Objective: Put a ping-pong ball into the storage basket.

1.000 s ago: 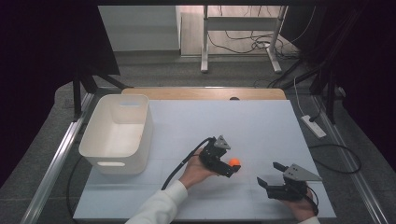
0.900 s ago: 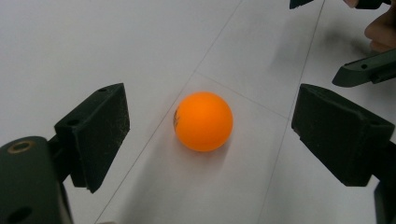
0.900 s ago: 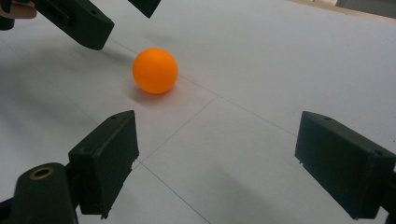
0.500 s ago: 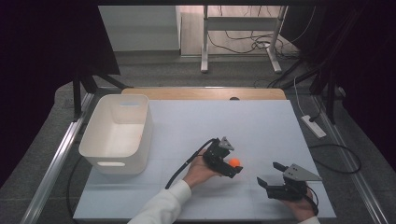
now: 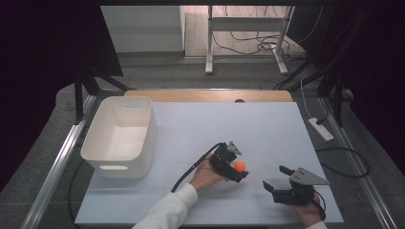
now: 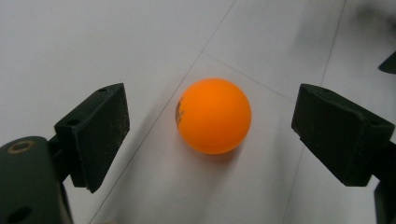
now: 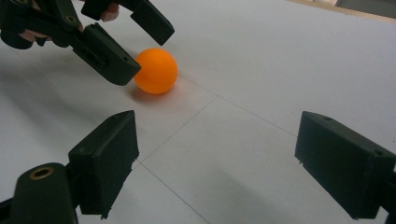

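Observation:
An orange ball (image 5: 239, 166) lies on the white table (image 5: 229, 119), right of centre near the front. My left gripper (image 5: 241, 169) is open with a jaw on each side of the ball. In the left gripper view the ball (image 6: 214, 115) sits between the black pads (image 6: 95, 128) with a gap on both sides. My right gripper (image 5: 273, 176) rests at the front right, open, with nothing between its jaws. The right gripper view (image 7: 219, 126) looks across bare table at the ball (image 7: 156, 71) and the left gripper (image 7: 147, 51) around it.
A white plastic basket (image 5: 117, 167) stands at the table's left side. A wooden strip (image 5: 205, 95) runs along the far edge. A power strip (image 5: 321, 129) and cables lie on the floor to the right. Metal rails flank the table.
The left hand has shifted slightly toward the front right, bringing its jaws further around the ball. The ball and the right gripper have stayed put.

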A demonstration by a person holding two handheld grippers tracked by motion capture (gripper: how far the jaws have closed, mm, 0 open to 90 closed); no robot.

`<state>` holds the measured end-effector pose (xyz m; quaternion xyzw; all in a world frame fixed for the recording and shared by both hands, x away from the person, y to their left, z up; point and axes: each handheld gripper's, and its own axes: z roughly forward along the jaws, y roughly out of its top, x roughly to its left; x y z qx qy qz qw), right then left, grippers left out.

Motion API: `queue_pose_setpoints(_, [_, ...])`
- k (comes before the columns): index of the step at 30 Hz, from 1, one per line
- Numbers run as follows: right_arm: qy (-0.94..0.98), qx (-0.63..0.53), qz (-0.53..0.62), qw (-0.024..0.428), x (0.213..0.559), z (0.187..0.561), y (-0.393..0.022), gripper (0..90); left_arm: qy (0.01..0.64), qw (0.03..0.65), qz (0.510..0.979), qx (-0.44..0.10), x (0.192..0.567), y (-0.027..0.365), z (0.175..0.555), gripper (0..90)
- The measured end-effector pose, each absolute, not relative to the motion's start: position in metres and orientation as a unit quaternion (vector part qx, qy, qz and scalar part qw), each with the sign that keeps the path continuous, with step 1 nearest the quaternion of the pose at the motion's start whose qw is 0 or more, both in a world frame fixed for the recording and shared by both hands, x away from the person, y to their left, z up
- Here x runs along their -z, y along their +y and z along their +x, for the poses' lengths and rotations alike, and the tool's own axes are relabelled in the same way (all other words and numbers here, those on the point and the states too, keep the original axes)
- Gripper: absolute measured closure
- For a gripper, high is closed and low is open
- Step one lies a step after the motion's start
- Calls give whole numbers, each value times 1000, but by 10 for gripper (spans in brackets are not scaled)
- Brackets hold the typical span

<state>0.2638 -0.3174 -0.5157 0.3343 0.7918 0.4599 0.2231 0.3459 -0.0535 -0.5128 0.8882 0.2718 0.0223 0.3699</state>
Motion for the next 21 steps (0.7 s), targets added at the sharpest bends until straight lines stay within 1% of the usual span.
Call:
queue_pose_setpoints(7, [792, -460, 334, 223, 516, 264, -318, 132, 274, 365, 890, -20, 517, -56, 348, 128])
queue_pose_setpoints(13, [792, -460, 334, 223, 516, 264, -318, 132, 272, 362, 891, -23, 520, -59, 348, 149])
queue_pose_setpoints(14, [792, -460, 334, 223, 516, 264, -318, 132, 271, 360, 893, -22, 520, -59, 347, 166])
queue_pose_setpoints(15, [792, -460, 333, 223, 516, 264, -318, 132, 267, 360, 893, -21, 520, -59, 347, 220])
queue_pose_setpoints(17, [792, -460, 333, 224, 516, 264, -318, 132, 266, 362, 893, -19, 520, -59, 346, 270])
queue_pose_setpoints(18, [792, -460, 333, 223, 516, 264, -318, 132, 264, 362, 894, -18, 520, -59, 346, 270])
queue_pose_setpoints(19, [792, -460, 334, 224, 516, 264, -318, 132, 263, 362, 894, -18, 520, -59, 346, 307])
queue_pose_setpoints(21, [792, -461, 333, 223, 516, 264, -318, 132, 262, 362, 894, -17, 520, -58, 347, 344])
